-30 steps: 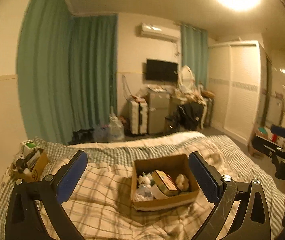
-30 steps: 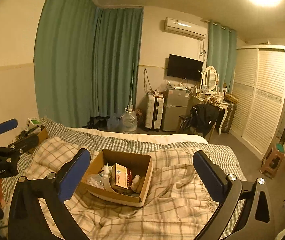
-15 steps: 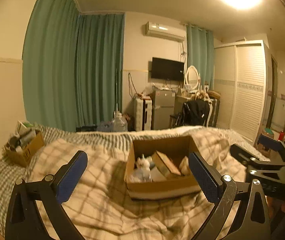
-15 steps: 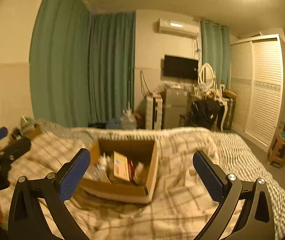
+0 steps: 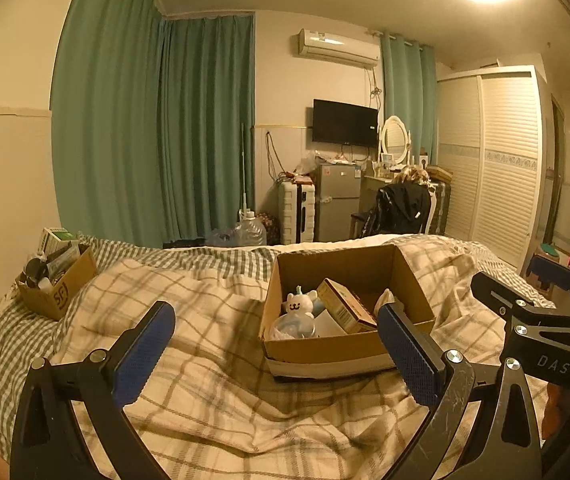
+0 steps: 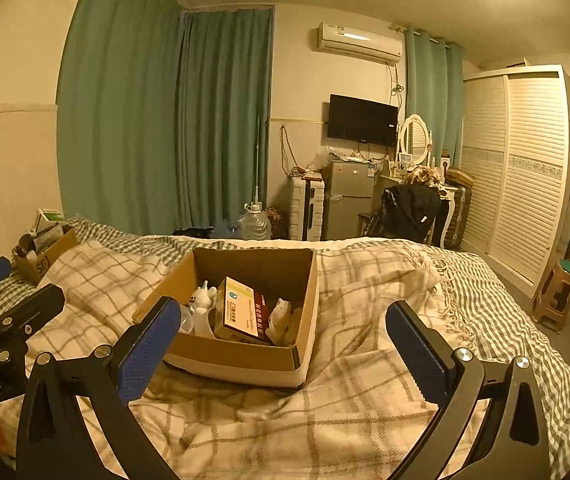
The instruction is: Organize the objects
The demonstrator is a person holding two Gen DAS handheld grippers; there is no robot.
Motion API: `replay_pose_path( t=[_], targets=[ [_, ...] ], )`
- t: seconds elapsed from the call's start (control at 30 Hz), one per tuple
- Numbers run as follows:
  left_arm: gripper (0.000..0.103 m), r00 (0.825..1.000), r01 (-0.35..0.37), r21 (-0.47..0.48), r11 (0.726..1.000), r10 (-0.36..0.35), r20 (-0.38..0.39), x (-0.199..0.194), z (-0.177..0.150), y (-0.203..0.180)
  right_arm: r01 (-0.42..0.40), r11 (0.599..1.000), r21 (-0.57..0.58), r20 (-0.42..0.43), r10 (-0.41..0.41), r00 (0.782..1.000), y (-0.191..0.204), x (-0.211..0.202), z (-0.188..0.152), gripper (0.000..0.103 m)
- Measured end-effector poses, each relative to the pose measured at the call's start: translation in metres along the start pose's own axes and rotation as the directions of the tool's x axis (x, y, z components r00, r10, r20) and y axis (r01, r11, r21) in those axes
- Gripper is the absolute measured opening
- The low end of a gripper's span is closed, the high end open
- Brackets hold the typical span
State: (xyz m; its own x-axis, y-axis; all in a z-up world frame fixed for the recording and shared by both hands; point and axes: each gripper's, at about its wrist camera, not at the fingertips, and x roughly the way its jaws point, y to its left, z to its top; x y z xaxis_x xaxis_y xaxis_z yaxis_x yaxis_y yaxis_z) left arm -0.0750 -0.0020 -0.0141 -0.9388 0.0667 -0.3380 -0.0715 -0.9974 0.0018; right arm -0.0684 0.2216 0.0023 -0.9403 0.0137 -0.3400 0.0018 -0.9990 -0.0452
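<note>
- An open cardboard box (image 6: 245, 320), centre frame on the plaid blanket (image 6: 345, 400), holds a white toy (image 6: 201, 298), a printed carton (image 6: 241, 314) and crumpled wrapping, apparently gathered for sorting.
- A second box (image 5: 55, 284), mid-left by the wall, is packed with other items.
- The left gripper (image 5: 277, 356) and the right gripper (image 6: 281, 352) hover before the centre box, fingers wide apart, holding and touching nothing.
</note>
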Motion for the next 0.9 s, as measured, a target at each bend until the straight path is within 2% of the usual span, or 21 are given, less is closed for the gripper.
replay_pose_path(
  t=[0.9],
  targets=[
    [0.103, 1.0, 0.0, -0.003, 1.0, 0.0, -0.017, 0.0006, -0.0015, -0.0022, -0.013, 1.0, 0.0, -0.013, 0.013, 1.0, 0.001, -0.0017, -0.0018, 0.103]
  ],
)
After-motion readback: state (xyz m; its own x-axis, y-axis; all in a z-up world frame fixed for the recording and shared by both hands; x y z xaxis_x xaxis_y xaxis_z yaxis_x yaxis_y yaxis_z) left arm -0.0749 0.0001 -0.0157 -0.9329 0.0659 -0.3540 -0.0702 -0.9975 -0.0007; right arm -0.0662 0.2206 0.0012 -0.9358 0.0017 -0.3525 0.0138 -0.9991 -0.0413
